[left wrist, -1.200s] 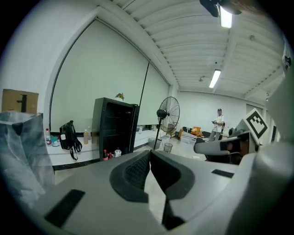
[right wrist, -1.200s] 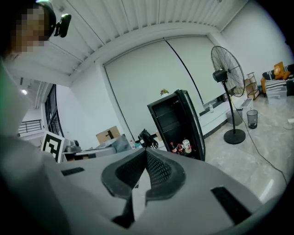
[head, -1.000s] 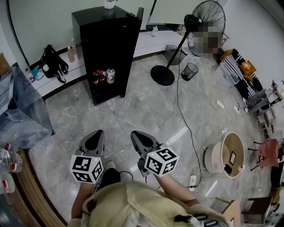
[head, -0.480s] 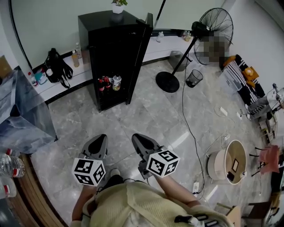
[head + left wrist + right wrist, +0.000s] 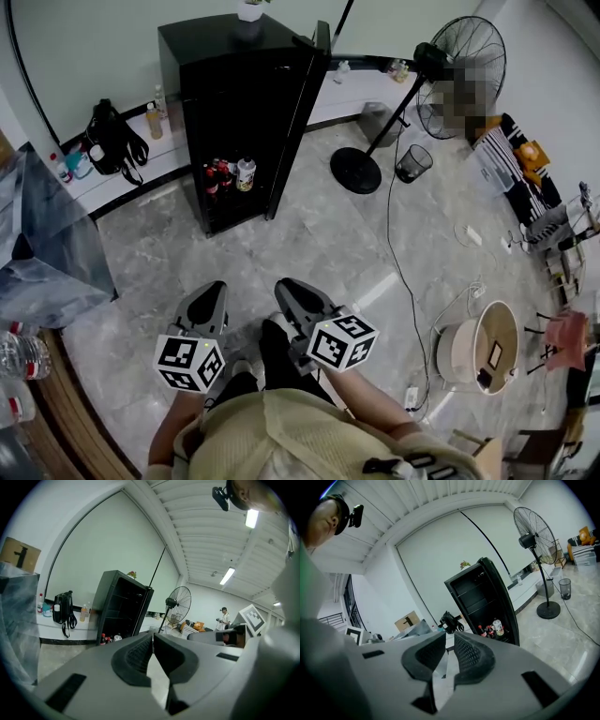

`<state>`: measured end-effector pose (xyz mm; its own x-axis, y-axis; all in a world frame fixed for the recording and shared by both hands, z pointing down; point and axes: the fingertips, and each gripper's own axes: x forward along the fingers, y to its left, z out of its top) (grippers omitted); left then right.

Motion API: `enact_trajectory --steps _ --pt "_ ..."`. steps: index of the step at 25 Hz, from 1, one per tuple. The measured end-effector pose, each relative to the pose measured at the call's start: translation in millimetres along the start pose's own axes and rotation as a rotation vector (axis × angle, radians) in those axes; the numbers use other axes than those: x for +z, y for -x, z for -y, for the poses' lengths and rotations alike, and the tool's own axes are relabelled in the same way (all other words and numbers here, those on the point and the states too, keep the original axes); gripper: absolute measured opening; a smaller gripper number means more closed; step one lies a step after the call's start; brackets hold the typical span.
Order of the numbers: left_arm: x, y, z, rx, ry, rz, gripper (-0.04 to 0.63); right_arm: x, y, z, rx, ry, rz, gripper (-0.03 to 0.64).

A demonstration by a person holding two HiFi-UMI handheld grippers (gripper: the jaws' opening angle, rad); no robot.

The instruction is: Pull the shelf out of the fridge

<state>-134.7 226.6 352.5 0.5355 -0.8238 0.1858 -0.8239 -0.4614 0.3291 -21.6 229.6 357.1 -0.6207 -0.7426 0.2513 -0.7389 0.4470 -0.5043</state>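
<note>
The black fridge point(image 5: 239, 112) stands at the far wall with its door point(image 5: 305, 103) swung open to the right. Dark shelves point(image 5: 474, 592) cross its inside, and they also show in the left gripper view as shelves point(image 5: 119, 604). Both grippers are held low, near the person's body, well short of the fridge and pointing toward it. My left gripper point(image 5: 208, 292) is shut, its pads together point(image 5: 153, 634). My right gripper point(image 5: 292, 286) has just been opening, and a narrow gap point(image 5: 450, 634) shows between its pads with nothing in it.
Bottles and a can point(image 5: 230, 175) stand on the fridge bottom. A standing fan point(image 5: 361, 169) and a small bin point(image 5: 410, 164) are to the right of the door. A cable runs to a round tub point(image 5: 478, 337). A plastic-wrapped bulk point(image 5: 37, 234) is at left, a black bag point(image 5: 112, 141) on the ledge.
The fridge has come nearer and larger in the head view as the person steps toward it. A dark shoe now shows between the two grippers.
</note>
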Motion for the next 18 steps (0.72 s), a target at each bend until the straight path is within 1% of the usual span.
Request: enact_trajectory --steps 3,7,11,14,15,17,18 --pt "0 -20 -7 0.017 0.04 0.007 0.02 8 -20 16 0.033 -0.025 -0.01 0.08" --pt "7 -53 -21 0.075 0.102 0.036 0.02 29 -45 38 0.069 -0.016 -0.027 0.091" --pt "17 -97 -32 0.127 0.121 0.062 0.02 49 -71 72 0.088 -0.033 -0.037 0.095" --pt "18 -130 -35 0.137 0.133 0.05 0.022 65 -85 97 0.092 -0.037 -0.045 0.095" --pt "19 -141 -35 0.135 0.144 0.042 0.026 71 -89 105 0.092 -0.037 -0.044 0.095" --pt "20 -162 -37 0.136 0.17 0.035 0.076 81 -96 120 0.093 -0.038 -0.04 0.097" --pt "20 -172 -39 0.14 0.184 0.035 0.089 85 -99 127 0.092 -0.039 -0.04 0.097"
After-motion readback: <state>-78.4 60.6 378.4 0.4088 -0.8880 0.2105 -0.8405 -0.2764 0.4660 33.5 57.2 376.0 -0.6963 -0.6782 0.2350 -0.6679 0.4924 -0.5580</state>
